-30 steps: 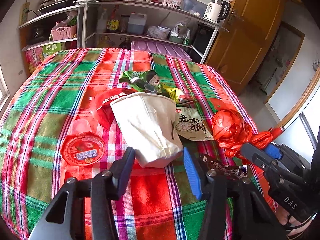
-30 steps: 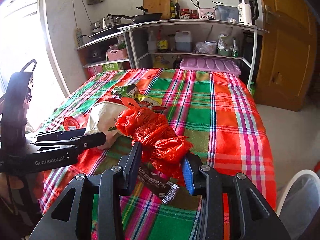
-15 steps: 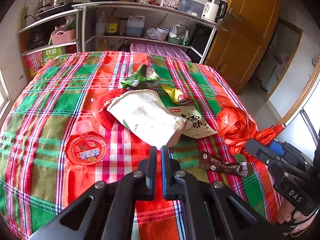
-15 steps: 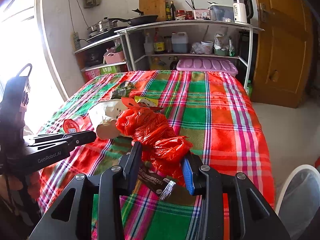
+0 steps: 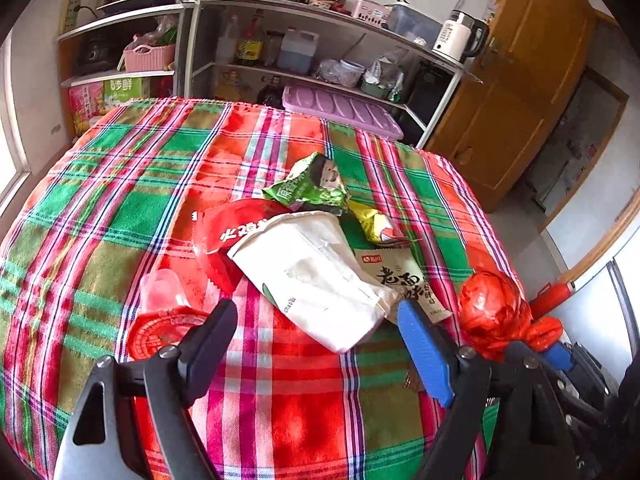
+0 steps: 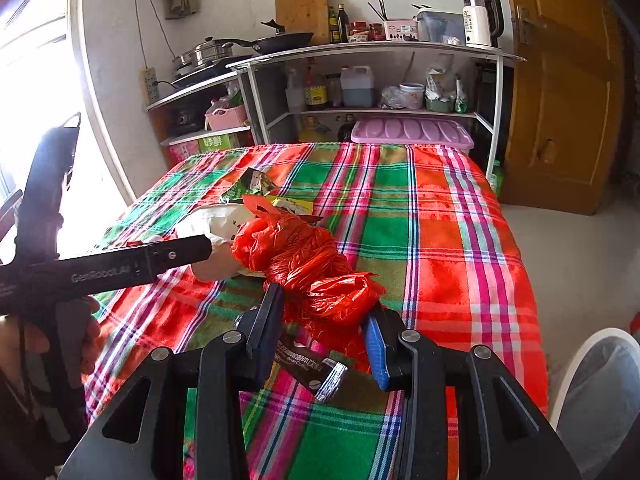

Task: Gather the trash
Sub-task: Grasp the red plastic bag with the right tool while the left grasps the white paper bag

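The table (image 5: 120, 208) wears a red, green and pink plaid cloth, and the trash sits in a loose heap around the middle of the left wrist frame. A crumpled white paper bag (image 5: 316, 276) lies slantwise at the centre, its lower end reaching down between the 2 fingers of the left tongs (image 5: 316, 344). Those tongs have just been opening and now stand wide, 1 black pad at lower left and 1 blue pad at lower right, neither pressing on the bag.

Under the bag's upper left edge lies a red plastic wrapper with white lettering (image 5: 228, 232). Above it is a green snack packet (image 5: 312, 188), and just right of that a yellow crinkled wrapper (image 5: 372, 224). A beige sachet with dark lettering (image 5: 400, 276) pokes out from under the bag's right side. At lower left a round red-lidded cup (image 5: 156, 332) sits partly behind the black pad, with a pale pink plastic piece (image 5: 160, 288) touching its top.

In the right wrist frame, the right tongs (image 6: 324, 328) are closed at a middling width on a bunched orange-red plastic bag (image 6: 304, 264), which bulges up and leftward from between the pads. Below it, on the cloth, a dark brown foil wrapper (image 6: 308, 364) lies flat. A person's hand (image 6: 88, 340) grips the left tool at the left edge. At lower right a white-rimmed bin (image 6: 600, 384) stands on the floor beside the table.
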Demonstrator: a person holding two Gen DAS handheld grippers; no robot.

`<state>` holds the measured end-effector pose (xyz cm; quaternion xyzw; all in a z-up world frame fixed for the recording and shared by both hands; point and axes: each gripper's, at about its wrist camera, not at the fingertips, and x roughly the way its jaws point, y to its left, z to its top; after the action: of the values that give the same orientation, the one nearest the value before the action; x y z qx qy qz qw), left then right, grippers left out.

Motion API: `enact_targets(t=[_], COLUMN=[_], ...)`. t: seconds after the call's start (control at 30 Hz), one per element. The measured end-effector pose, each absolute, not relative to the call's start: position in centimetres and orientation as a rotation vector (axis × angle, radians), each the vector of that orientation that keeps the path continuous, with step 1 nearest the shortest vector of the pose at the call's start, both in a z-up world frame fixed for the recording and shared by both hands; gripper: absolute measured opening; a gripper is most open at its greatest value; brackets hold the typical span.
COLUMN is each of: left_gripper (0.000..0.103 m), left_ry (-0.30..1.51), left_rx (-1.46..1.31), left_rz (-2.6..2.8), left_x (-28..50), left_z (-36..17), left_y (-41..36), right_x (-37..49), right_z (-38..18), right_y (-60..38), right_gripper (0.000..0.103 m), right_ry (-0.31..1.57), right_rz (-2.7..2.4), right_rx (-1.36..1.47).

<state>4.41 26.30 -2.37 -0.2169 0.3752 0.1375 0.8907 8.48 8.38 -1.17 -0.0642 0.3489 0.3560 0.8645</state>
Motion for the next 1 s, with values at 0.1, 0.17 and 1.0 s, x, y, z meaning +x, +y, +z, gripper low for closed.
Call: enact_targets(t=[0.1,0.17,1.0], left_gripper=[0.084,0.084,0.031], left_ry=[0.805,0.812,0.739], left_rx=[-0.460,-0.484,-0.346], left_rz=[0.287,0.280,0.169], left_x=[5.4,5.9,2.8], left_z=[-3.1,-3.6,-0.2], left_y=[26.5,26.7,22.5], right_x=[8.4,8.5,7.6], right_z=[-1.2,-1.2,-0.3], right_y=[8.5,8.6,5.9], right_gripper=[0.039,0.039,0.039], right_ry=[0.731,0.731,0.698], right_rz=[0.747,0.745,0.692], right_rx=[-0.135,-0.138,-0.093])
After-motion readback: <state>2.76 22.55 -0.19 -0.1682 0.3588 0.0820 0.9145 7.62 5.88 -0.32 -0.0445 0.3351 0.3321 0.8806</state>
